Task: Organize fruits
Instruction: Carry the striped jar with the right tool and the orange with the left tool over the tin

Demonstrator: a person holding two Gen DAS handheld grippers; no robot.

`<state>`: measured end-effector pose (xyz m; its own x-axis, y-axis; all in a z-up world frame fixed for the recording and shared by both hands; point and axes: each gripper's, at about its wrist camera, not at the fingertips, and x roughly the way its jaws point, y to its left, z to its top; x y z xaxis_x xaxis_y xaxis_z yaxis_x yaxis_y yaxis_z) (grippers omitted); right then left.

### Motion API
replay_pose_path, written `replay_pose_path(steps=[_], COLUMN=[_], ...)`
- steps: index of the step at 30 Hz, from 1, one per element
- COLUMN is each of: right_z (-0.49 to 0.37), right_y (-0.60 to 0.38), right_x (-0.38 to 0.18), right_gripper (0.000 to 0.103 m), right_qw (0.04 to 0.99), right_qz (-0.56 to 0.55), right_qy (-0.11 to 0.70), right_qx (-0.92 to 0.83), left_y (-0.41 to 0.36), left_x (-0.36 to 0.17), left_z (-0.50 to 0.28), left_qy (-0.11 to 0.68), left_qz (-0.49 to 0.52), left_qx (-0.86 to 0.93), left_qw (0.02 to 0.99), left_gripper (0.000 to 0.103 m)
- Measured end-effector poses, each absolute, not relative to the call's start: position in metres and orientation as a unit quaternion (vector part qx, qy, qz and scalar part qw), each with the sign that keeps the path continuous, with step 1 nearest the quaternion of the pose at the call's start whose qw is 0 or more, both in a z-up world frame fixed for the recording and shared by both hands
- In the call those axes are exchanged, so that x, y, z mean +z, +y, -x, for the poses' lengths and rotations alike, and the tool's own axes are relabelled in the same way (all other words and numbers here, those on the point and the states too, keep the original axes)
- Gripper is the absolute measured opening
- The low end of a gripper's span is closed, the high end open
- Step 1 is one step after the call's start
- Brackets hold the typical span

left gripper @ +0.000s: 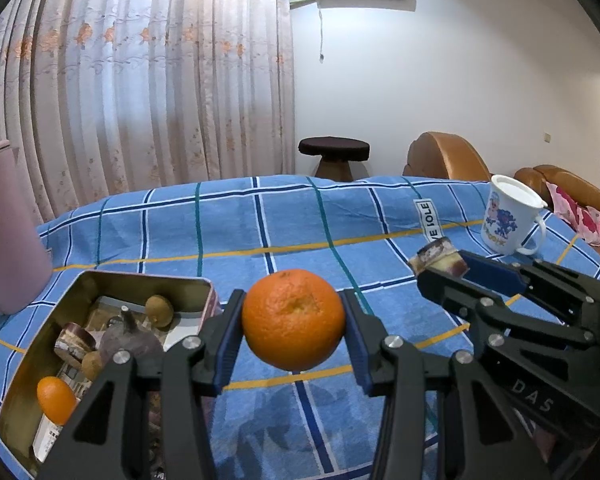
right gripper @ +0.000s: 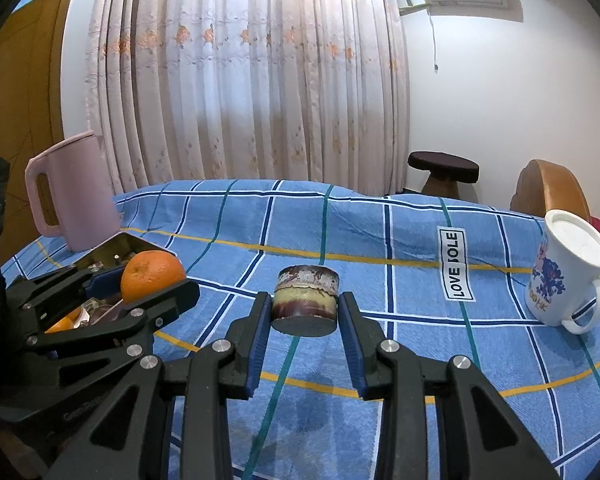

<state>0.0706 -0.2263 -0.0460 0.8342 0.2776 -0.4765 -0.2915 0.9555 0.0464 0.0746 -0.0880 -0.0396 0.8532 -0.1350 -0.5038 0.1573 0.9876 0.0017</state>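
My left gripper (left gripper: 294, 320) is shut on an orange (left gripper: 294, 319) and holds it above the blue checked cloth, just right of an open metal tin (left gripper: 140, 280). The tin holds a small orange (left gripper: 56, 399), a kiwi (left gripper: 160, 311), a dark purple fruit (left gripper: 130, 340) and a brown-and-cream round piece (left gripper: 74, 344). My right gripper (right gripper: 305, 312) is shut on a similar brown-and-cream round piece (right gripper: 306, 306), held above the cloth. The right gripper also shows in the left wrist view (left gripper: 440, 268), and the left gripper with the orange in the right wrist view (right gripper: 152, 276).
A pink jug (right gripper: 72, 196) stands behind the tin at the left. A white printed mug (right gripper: 568, 276) stands at the right. A "LOVE" label (right gripper: 456, 266) is sewn on the cloth. A dark stool (right gripper: 444, 172) and brown sofa (left gripper: 444, 156) lie beyond the table.
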Motion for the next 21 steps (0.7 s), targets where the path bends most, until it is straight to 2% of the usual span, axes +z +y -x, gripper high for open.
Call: replay_pose_path(steps=[12,21], right_z=[-0.064,-0.061], right_y=[-0.215,-0.187], right_x=[-0.044,-0.029], right_gripper=[0.036,0.036], right_qw=[0.955,0.946], right_qz=[0.020,0.012], right_qy=[0.245,0.249], right_qx=[0.164,0.208], left_y=[-0.076,-0.028], left_x=[-0.043,-0.022], left_z=[-0.060,-0.037], left_qy=[0.280,0.260], left_qz=[-0.026,-0.020], left_qx=[-0.068,-0.036], left_qw=[0.957,0.965], left_gripper=[0.048,0.048])
